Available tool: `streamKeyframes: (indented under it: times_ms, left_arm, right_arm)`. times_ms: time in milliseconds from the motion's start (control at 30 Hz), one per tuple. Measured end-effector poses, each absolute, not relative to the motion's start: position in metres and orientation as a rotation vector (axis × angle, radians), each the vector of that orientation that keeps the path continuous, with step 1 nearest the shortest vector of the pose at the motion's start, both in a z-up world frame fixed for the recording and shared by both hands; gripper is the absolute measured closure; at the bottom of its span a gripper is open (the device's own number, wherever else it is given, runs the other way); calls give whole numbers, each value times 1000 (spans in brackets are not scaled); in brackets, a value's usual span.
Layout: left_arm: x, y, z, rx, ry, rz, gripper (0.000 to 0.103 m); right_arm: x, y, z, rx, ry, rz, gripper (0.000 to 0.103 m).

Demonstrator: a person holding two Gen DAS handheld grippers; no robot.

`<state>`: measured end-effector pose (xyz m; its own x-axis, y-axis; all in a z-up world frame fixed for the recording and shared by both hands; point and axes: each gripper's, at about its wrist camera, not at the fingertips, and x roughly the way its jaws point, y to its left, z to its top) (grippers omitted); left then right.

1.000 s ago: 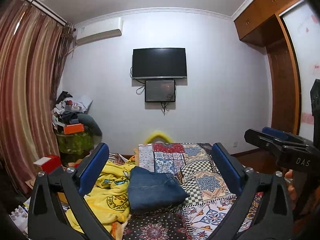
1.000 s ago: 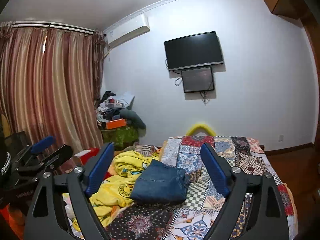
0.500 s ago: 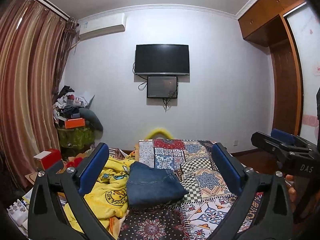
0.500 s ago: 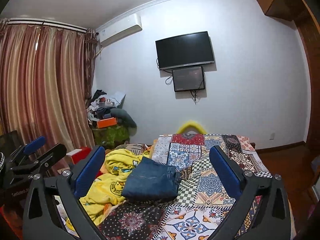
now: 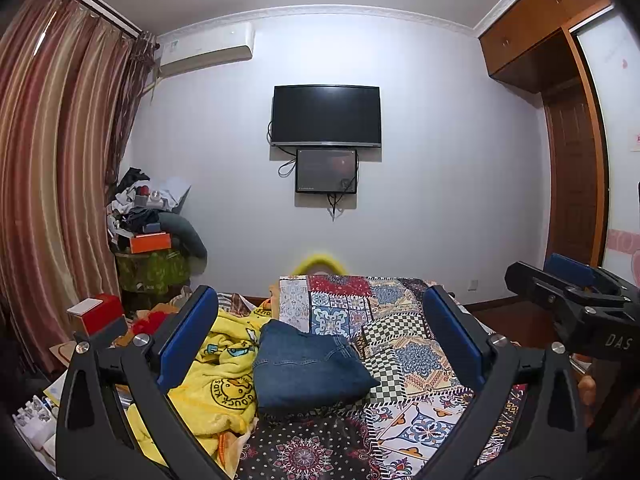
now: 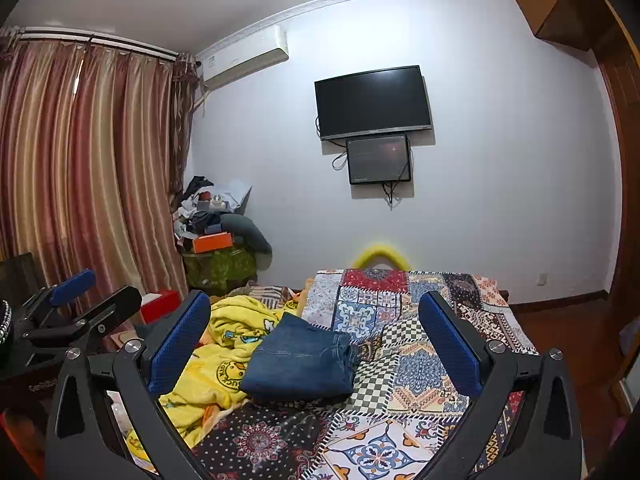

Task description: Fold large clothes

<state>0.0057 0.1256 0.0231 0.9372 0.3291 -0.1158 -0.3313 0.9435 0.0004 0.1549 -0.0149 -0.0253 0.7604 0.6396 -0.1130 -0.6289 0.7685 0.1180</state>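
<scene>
- The jeans (image 5: 308, 368) lie folded into a neat blue bundle on the bed (image 5: 420, 364), on the patchwork cover and touching the yellow blanket (image 5: 224, 376) at their left.
- The left tool (image 5: 320, 336) hangs over the near end of the bed, blue pads spread wide, nothing between them; the jeans sit beyond, in the gap as seen from its camera.
- The right tool (image 6: 316, 336) stands wide too, empty, level with its partner.
- Each tool shows in the other's view: the right one at the right edge of the left camera, the left one at the left edge of the right camera.
- On the far wall, a dark television (image 5: 326, 115) with a smaller screen (image 5: 326, 171) just below.
- Far left, striped curtains (image 5: 52, 184) and a heap of clutter (image 5: 152, 216) in the corner.
</scene>
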Motion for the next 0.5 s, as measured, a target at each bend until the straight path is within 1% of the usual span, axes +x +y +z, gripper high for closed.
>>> streamKeyframes:
  times_ms: [500]
  left_arm:
    - [9,132,20,-41,130,344,0]
  right_arm:
    - [156,-16,-24,65,167,700,0]
